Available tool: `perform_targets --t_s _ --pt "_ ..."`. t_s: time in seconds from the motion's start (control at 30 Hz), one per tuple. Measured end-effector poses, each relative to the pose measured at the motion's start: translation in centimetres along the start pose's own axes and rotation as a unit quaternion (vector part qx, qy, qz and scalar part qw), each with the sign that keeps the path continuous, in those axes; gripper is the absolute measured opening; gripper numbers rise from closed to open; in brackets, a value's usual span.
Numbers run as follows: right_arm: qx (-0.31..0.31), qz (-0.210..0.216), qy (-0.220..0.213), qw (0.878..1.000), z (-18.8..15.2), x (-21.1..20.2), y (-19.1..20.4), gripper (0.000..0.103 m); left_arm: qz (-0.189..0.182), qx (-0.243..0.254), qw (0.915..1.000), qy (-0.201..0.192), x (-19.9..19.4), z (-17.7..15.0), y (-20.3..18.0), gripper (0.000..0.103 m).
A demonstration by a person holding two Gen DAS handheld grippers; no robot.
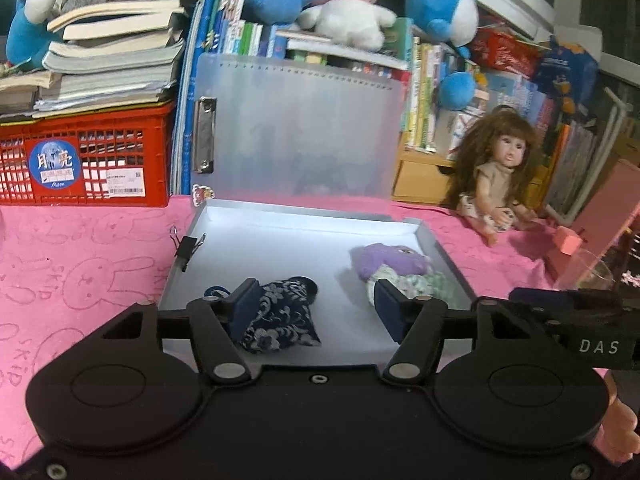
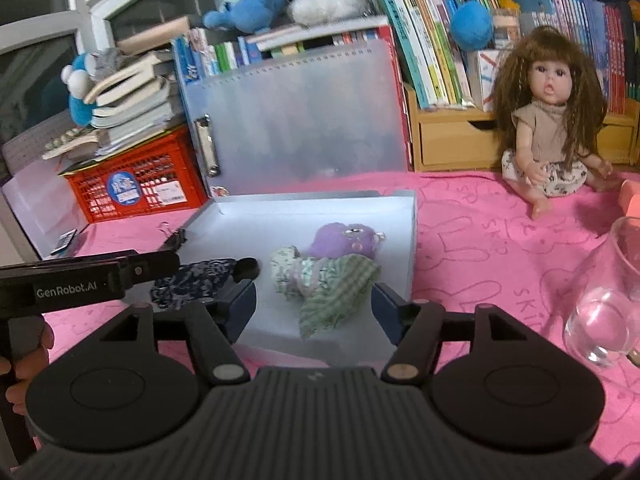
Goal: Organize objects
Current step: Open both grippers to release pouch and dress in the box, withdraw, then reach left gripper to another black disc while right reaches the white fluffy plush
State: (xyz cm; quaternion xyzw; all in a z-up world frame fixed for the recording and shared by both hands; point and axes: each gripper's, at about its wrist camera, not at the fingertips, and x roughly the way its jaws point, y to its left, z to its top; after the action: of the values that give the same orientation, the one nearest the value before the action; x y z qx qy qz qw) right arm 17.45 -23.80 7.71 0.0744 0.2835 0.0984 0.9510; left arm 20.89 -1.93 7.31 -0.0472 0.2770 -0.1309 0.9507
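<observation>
Left tongs (image 1: 316,304) wide — blue pouch (image 1: 280,316) beside left finger; right tongs (image 2: 314,304) wide — green cloth (image 2: 328,292) between.

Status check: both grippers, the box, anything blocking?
Left gripper and right gripper: jaws open, empty. Blue pouch and purple plush lie in the open box. Glass beside it, clear.

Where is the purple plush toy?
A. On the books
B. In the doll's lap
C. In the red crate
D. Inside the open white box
D: the purple plush toy lies inside the open white box, next to a green checked cloth.
</observation>
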Motion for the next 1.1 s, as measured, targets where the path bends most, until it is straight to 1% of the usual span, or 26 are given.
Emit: perform_targets --t_s 0.27,0.5,0.8,0.93,1.1 --pt "-0.01 0.009 -0.017 1.0 -1.3 -2.5 0.7 0.081 -0.015 0.03 0.9993 -0.014 -3.6 -1.5 -1.3 0.069" --pt "-0.034 0.005 -0.027 0.999 -2.9 -4.4 1.6 0.086 -0.033 0.023 0.9991 -0.015 -6.2 -3.7 -1.2 0.075" --pt "-0.062 -0.003 -0.031 0.998 -5.1 -6.4 2.4 0.088 -0.024 0.066 0.9968 -0.04 -10.1 -6.6 -1.6 0.081" --pt "-0.061 -0.004 -0.033 0.998 -5.9 -7.1 2.5 0.09 -0.022 0.073 0.9962 -0.042 -11.4 -8.0 -1.6 0.082" --pt "-0.065 -0.007 -0.029 0.997 -6.9 -7.3 2.7 0.091 -0.017 0.07 0.9966 -0.039 -12.3 -9.4 -1.2 0.083"
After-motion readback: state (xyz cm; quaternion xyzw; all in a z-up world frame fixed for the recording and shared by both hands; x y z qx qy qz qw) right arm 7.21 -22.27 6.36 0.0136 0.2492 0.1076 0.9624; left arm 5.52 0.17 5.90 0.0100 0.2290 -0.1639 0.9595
